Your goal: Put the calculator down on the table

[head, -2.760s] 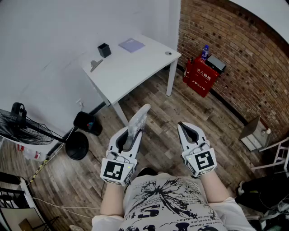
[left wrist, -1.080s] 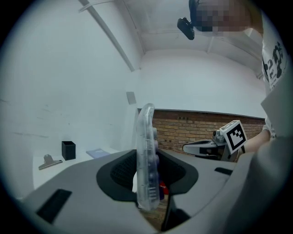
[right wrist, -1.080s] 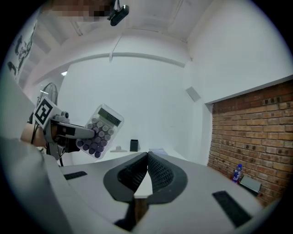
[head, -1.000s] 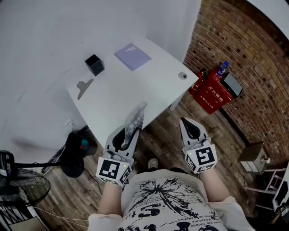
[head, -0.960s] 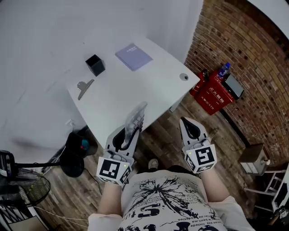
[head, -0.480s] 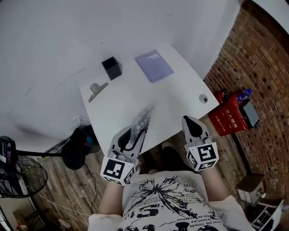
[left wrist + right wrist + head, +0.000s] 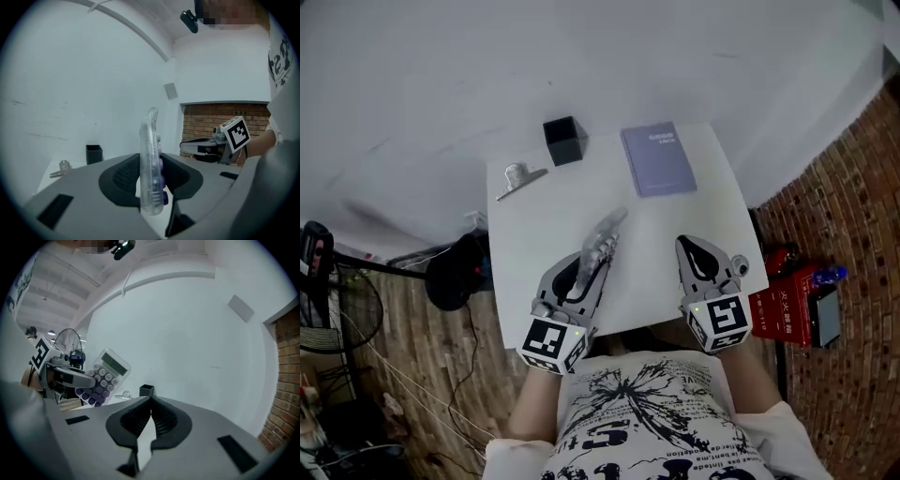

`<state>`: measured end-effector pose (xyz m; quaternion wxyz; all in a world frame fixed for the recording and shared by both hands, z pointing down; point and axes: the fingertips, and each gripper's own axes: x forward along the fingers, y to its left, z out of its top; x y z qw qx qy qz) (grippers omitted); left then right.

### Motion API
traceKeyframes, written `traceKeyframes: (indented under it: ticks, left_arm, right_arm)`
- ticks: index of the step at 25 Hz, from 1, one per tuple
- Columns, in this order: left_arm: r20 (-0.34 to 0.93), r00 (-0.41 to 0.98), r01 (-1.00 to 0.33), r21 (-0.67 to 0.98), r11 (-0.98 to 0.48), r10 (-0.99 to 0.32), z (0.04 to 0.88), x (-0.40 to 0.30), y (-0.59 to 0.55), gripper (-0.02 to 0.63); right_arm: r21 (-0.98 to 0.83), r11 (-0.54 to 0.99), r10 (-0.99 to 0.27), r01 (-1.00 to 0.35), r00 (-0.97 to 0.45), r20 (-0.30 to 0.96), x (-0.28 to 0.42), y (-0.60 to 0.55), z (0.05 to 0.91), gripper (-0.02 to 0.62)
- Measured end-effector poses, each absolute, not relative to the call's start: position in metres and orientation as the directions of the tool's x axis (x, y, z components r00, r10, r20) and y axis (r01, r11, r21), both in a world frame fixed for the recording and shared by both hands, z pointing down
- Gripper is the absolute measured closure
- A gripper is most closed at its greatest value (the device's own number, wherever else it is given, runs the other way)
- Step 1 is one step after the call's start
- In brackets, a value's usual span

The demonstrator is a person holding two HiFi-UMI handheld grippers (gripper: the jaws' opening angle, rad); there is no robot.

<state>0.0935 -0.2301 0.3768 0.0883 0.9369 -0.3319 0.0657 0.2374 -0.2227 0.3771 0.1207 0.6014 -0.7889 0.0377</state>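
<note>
- White worktop (image 7: 534, 253) stood against the wall; box (image 7: 563, 140), notebook (image 7: 658, 159) and clip (image 7: 520, 178) lay at its far side.
- Left gripper (image 7: 589, 267) jaws clamped the calculator (image 7: 602, 244), held edge-up over the worktop.
- Right gripper (image 7: 692, 251) jaws were closed together, empty.

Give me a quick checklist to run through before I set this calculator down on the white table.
1. Grip on the calculator: ok. The left gripper is clamped on its lower end.
2. Calculator over the table: ok, the head view shows white tabletop beneath it.
3. Landing spot free: ok. The black box, binder clip and purple notebook all lie farther back.
4. Calculator lying flat: not ok. It stands on edge, keys facing right.
5. Right gripper out of the way: ok. It is shut, empty and off to the side.
6. Gap between calculator and tabletop: cannot tell.
</note>
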Motion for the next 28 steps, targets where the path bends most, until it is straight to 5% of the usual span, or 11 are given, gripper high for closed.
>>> traceKeyframes:
  ticks: [13,28]
  left_arm:
    - [0.375,0.656,-0.752,0.250,-0.610,-0.654,0.488,0.122,-0.262,0.468]
    - [0.490,0.645,-0.764,0.416,-0.493,-0.586,0.572,0.135,-0.278,0.466]
  right_arm:
    - [-0.023,0.473,-0.827,-0.881,-0.453,0.334,0.245,-0.289,0.454,0.580]
    - [-0.094,0.503,-0.760,-0.859,-0.492,0.425,0.246,-0.301,0.514,0.580]
